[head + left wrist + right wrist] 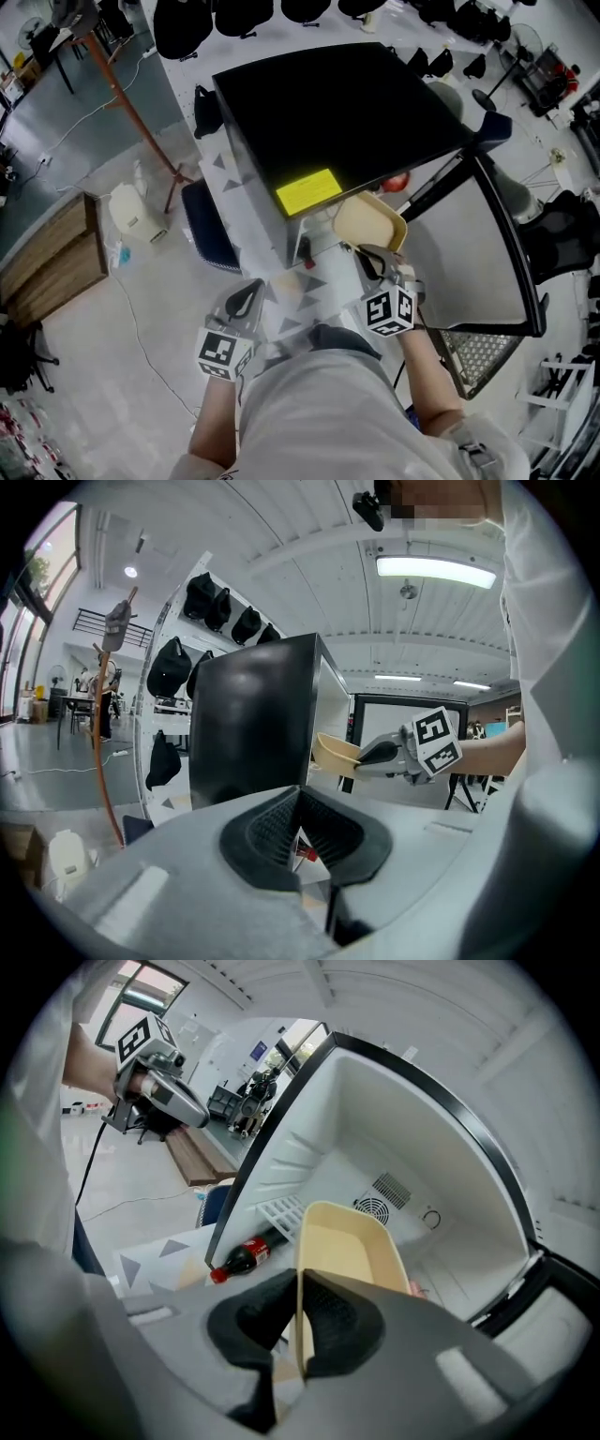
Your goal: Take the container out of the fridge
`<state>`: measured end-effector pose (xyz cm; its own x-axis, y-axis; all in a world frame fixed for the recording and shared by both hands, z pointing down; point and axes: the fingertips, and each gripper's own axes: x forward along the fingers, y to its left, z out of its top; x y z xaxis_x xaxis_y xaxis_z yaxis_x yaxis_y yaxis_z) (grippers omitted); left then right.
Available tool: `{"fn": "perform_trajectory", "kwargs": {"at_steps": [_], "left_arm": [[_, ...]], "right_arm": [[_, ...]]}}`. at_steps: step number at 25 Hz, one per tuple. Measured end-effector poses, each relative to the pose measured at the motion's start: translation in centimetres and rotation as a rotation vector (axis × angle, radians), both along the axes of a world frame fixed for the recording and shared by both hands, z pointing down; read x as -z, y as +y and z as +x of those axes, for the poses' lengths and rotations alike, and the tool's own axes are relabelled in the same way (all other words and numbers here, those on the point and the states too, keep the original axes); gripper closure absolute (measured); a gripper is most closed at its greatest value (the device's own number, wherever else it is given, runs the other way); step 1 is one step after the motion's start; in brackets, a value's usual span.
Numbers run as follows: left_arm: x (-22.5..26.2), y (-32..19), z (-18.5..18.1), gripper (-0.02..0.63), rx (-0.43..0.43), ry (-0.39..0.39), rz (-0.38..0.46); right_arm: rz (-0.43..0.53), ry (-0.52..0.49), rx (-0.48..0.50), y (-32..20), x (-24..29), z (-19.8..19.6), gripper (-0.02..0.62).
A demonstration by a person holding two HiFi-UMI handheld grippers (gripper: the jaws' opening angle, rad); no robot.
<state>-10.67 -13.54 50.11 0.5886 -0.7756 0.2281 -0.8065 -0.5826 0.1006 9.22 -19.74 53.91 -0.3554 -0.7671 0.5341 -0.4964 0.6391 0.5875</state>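
The black fridge (328,112) stands with its door (497,234) swung open to the right. A beige rectangular container (370,220) hangs in front of the open fridge, outside its front edge. My right gripper (361,251) is shut on the container's near wall (298,1269), one pad inside and one outside. In the right gripper view the container (352,1241) is empty, with the white fridge interior (403,1129) behind it. My left gripper (248,295) hovers lower left of the fridge, shut (298,801) with nothing in it. The left gripper view also shows the right gripper (375,755) carrying the container (333,752).
A dark bottle with a red cap (246,1258) lies on the fridge floor near the front edge. A wire rack (478,352) sits below the open door. On the left are a wooden table (52,262), a white jug (131,214) and an orange pole (131,103).
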Motion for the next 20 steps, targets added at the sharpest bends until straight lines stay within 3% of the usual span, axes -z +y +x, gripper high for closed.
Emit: {"fn": "perform_trajectory", "kwargs": {"at_steps": [10, 20], "left_arm": [[-0.1, -0.5, 4.0, 0.598, -0.144, 0.001, 0.003], [0.2, -0.9, 6.8, 0.598, -0.213, 0.009, 0.016]], "right_arm": [[-0.052, -0.154, -0.111, 3.7, -0.2, 2.7, 0.572], [-0.105, -0.444, -0.171, 5.7, 1.0, 3.9, 0.572]]}}
